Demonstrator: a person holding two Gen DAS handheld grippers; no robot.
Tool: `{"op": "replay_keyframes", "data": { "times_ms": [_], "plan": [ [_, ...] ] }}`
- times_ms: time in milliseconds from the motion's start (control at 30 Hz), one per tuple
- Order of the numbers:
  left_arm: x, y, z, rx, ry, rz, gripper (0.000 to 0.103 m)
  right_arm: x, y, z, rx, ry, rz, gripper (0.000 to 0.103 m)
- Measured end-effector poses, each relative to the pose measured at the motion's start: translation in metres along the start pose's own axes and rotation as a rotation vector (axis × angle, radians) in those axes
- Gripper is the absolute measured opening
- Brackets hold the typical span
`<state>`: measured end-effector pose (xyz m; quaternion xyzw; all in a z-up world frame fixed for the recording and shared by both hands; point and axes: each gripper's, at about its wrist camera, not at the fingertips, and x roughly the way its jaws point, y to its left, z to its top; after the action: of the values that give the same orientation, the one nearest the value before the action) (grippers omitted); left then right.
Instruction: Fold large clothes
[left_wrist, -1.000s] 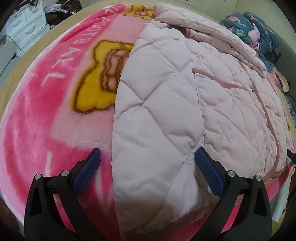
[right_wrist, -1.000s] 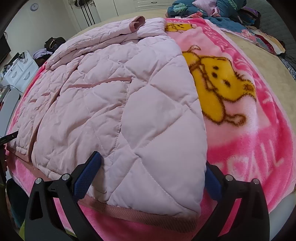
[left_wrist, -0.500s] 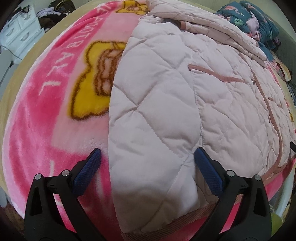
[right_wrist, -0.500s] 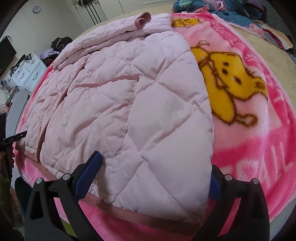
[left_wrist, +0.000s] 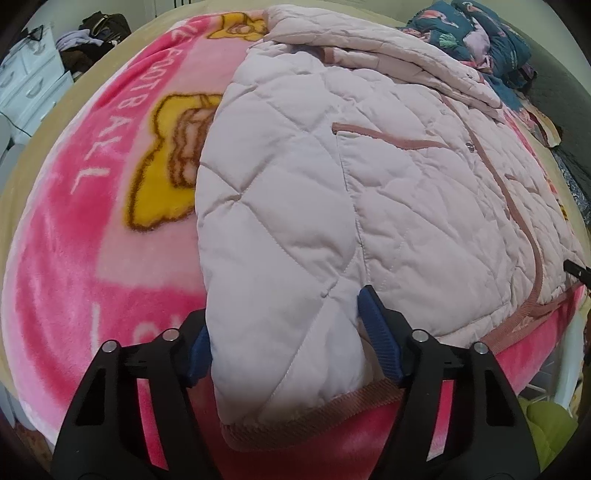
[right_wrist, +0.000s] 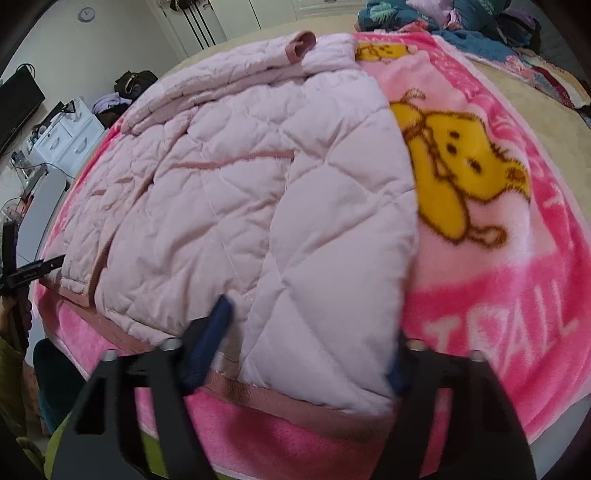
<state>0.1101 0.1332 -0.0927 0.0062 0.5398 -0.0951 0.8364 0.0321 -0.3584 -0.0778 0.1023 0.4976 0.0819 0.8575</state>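
Note:
A pale pink quilted jacket (left_wrist: 369, 177) lies spread on a pink cartoon blanket, sleeves folded across its far end. In the left wrist view, my left gripper (left_wrist: 284, 332) is closed on the jacket's near left hem corner, fabric bunched between the blue pads. In the right wrist view the jacket (right_wrist: 258, 184) fills the middle, and my right gripper (right_wrist: 306, 339) is closed on its near right hem corner; the right pad is mostly hidden behind the fabric.
The pink blanket (left_wrist: 92, 229) covers a beige bed (right_wrist: 535, 122). A pile of dark patterned clothes (left_wrist: 480, 40) lies at the far end. A white drawer unit (right_wrist: 70, 136) stands beside the bed. The other gripper's tip (right_wrist: 33, 273) shows at the left edge.
Both grippers moved in over the hem corners and their jaws closed on the fabric, which now bunches between the pads. The jacket otherwise lies as before.

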Motion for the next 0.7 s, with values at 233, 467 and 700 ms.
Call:
{"op": "replay_keyframes", "data": {
  "times_ms": [233, 467, 700],
  "plan": [
    [0.002, 0.002, 0.001, -0.025, -0.004, -0.018, 0.061, 0.006, -0.011, -0.002, 0.021, 0.021, 0.027, 0.066],
    [0.009, 0.01, 0.002, -0.093, -0.019, -0.058, 0.063, 0.014, -0.015, -0.003, 0.04, 0.006, 0.078, 0.062],
    [0.01, 0.009, 0.006, -0.09, -0.025, -0.057, 0.057, -0.007, -0.017, 0.012, 0.052, -0.092, 0.138, 0.03]
  ]
}}
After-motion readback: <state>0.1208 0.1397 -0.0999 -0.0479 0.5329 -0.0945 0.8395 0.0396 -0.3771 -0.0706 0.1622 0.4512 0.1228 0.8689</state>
